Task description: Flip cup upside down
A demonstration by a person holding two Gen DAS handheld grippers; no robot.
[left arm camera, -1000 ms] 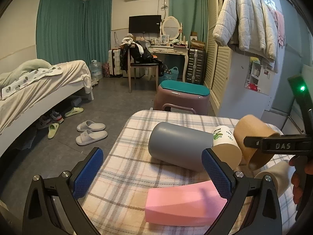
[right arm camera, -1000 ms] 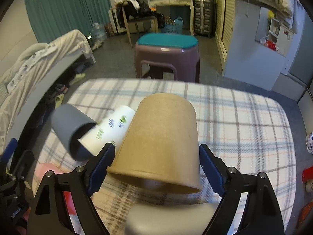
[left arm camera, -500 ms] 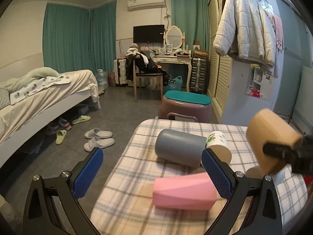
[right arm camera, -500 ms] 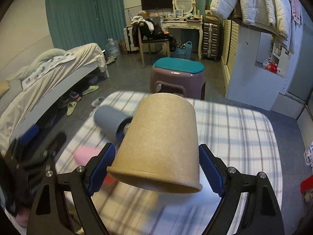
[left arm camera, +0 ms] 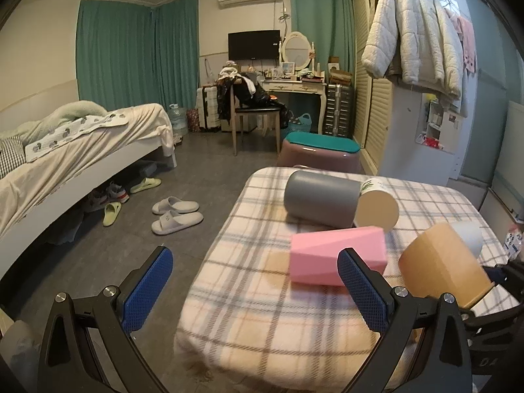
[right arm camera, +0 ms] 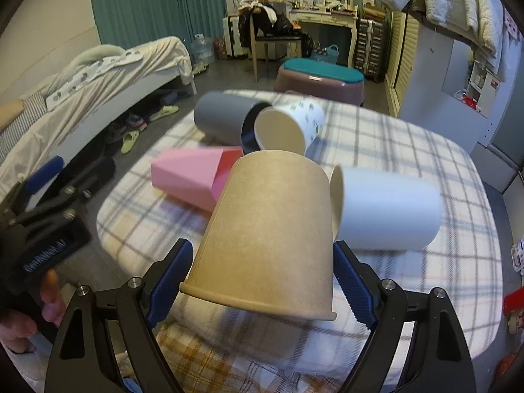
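Note:
My right gripper (right arm camera: 258, 281) is shut on a brown paper cup (right arm camera: 271, 232), holding it near its rim with its closed bottom pointing away from me, above the near part of the plaid-covered table (right arm camera: 409, 150). The same cup (left arm camera: 442, 268) shows tilted at the right of the left wrist view. My left gripper (left arm camera: 255, 285) is open and empty, off the table's near left edge.
On the table lie a grey cup (right arm camera: 222, 119), a white printed paper cup (right arm camera: 288, 126), a pink cup (right arm camera: 193, 173) and a plain white cup (right arm camera: 386, 209), all on their sides. A purple stool with a teal top (left arm camera: 319, 152) stands beyond the table. A bed (left arm camera: 75, 150) is at left.
My right gripper has carried the brown cup back and down toward the near right of the table. My left gripper has pulled back and left, away from the cups.

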